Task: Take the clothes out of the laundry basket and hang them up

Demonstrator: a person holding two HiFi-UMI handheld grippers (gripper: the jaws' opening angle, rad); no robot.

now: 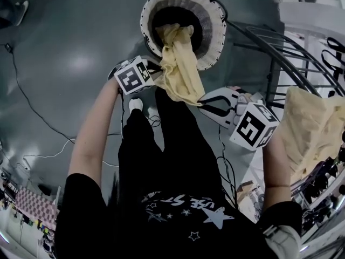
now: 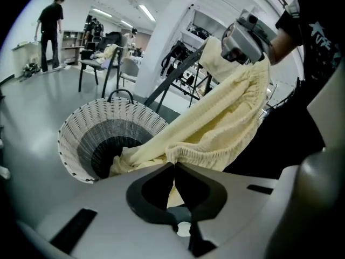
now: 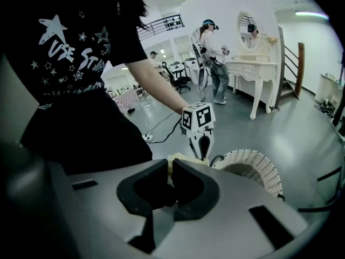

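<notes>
Tongs on both sides grip a pale yellow ribbed knit garment [image 1: 182, 74], one end lying inside the round white woven laundry basket [image 1: 214, 42] on the grey floor [image 1: 64, 47]. Left tongs [image 1: 159, 72], just beside the basket's near rim, are pressed together on the garment's ribbed hem. In the left gripper view those tongs [image 2: 173, 165] have cloth bunched right at the tips. Right tongs [image 1: 206, 104], farther from the basket & nearer the person, are clamped on the garment's other end. In the right gripper view that pair [image 3: 168, 165] pinches a sliver of yellow cloth betw. the dark pads.

Fabric runs from the basket mouth past the left tongs to the right pair, clear of the floor. Right of the basket stands a dark metal drying rack [image 1: 280, 53] w/ a second pale yellow cloth [image 1: 310, 125] draped over it. Person in black T-shirt w/ white stars [image 1: 178, 198] stands on the near side of the basket. Thin black cable [image 1: 33, 111] trails across the floor left of the basket.
</notes>
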